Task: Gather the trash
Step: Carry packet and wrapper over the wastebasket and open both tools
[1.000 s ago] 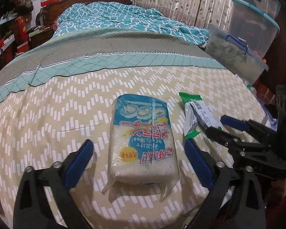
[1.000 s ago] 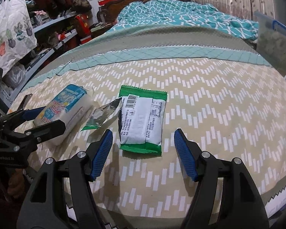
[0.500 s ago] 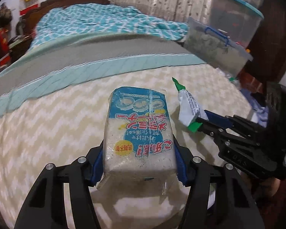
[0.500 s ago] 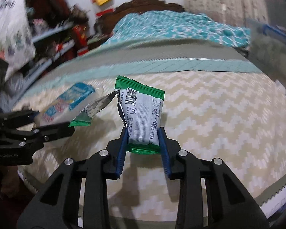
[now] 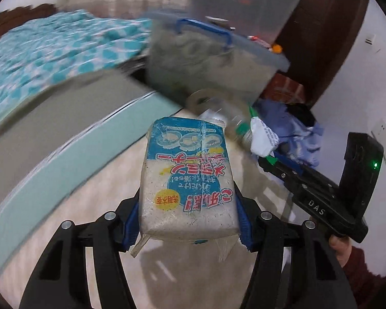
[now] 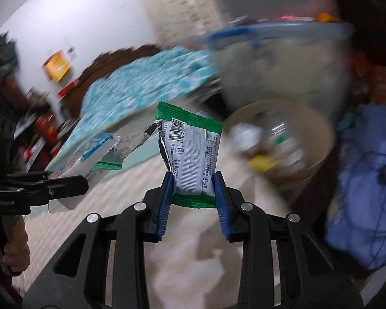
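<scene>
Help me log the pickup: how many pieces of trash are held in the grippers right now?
2. The blue-and-white packet is clamped in the left gripper; the green-and-white wrapper is clamped in the right gripper. The blurred bin behind may hold more.

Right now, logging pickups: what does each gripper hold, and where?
Left gripper: blue-and-white packet, gripped by its near end. Right gripper: green-and-white wrapper, by its bottom edge.

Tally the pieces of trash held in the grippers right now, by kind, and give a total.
Blue and white printed plastic packet, clamped in the left gripper: 1
Green and white torn snack wrapper with a barcode, clamped in the right gripper: 1
Total held: 2
</scene>
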The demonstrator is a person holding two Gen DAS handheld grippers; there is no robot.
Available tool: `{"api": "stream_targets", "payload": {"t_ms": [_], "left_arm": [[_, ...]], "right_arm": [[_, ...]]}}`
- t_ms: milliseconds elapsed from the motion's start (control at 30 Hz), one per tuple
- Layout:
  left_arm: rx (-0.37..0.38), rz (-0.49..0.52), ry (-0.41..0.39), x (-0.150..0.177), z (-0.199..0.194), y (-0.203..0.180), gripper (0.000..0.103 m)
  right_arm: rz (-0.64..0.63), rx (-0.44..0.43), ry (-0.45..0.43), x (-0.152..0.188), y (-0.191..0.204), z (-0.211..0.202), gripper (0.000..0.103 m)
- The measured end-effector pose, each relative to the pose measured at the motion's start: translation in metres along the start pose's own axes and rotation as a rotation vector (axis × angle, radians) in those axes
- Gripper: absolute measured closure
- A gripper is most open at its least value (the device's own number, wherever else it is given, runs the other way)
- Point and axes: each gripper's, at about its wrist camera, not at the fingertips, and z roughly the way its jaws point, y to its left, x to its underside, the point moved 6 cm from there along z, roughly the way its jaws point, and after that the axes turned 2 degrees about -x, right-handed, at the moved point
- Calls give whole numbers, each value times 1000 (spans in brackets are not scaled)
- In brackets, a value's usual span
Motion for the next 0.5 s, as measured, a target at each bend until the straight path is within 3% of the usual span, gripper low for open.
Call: {"api": "stream_targets", "payload": {"t_ms": [200, 433, 500], "left_arm": [[75, -14, 89, -90, 101, -32, 45], [63, -25, 206, -123, 189, -41, 42], [37, -27, 227, -124, 206, -41, 30]], "right_arm": [[218, -24, 62, -38, -96, 42, 68], [336, -33, 104, -37, -143, 76, 64], [356, -19, 84, -37, -148, 76, 44]]}}
